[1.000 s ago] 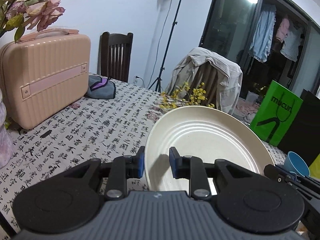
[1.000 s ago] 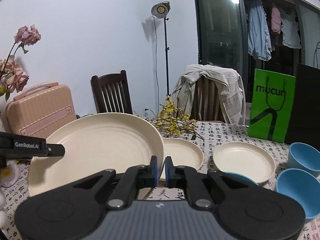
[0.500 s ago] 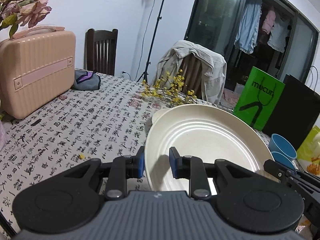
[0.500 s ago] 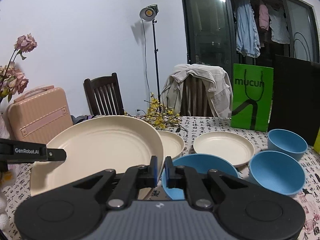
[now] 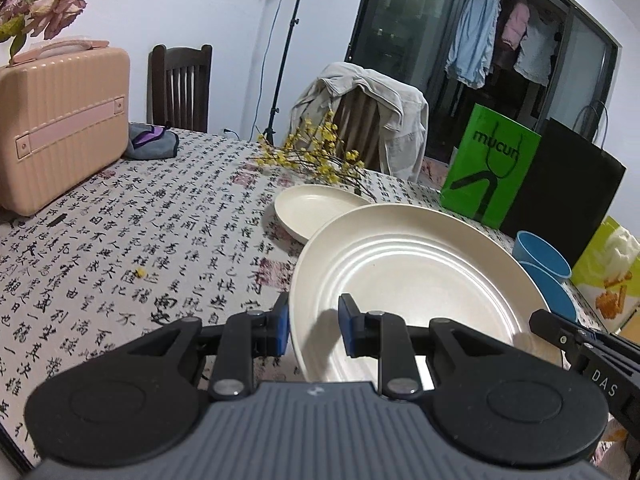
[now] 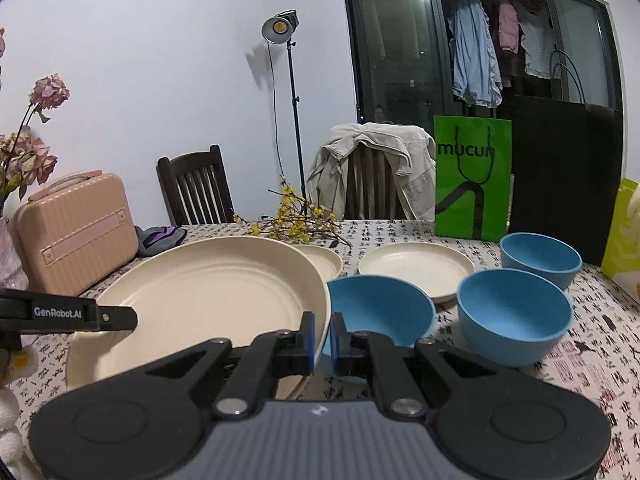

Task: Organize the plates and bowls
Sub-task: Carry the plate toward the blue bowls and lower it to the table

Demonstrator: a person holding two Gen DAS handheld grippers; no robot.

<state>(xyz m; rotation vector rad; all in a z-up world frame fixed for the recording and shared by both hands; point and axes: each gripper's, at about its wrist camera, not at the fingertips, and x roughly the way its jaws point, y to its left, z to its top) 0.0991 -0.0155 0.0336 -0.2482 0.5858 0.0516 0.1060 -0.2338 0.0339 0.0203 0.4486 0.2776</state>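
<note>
A large cream plate [image 5: 416, 280] hangs tilted above the table, carried by both grippers. My left gripper [image 5: 314, 328] is shut on its near left rim. On the opposite rim my right gripper [image 6: 322, 338] is shut, and the large plate [image 6: 208, 300] spreads to its left. One right finger [image 5: 568, 332] shows in the left wrist view, one left finger [image 6: 80, 314] in the right wrist view. Two small cream plates [image 6: 320, 260] [image 6: 416, 270] lie behind. Three blue bowls [image 6: 384, 312] [image 6: 514, 316] [image 6: 540, 256] stand to the right; the nearest is partly hidden by the large plate.
A pink suitcase [image 5: 60, 132] and a grey pouch [image 5: 152, 142] sit at the table's left. Yellow flower sprigs [image 5: 316, 160] lie behind the small plates. A green bag [image 6: 472, 176] and a black bag [image 6: 568, 176] stand at the back right. Chairs line the far edge.
Both grippers have carried the large plate to the right across the table. The small plates and blue bowls have come closer, and the suitcase has slid away to the left.
</note>
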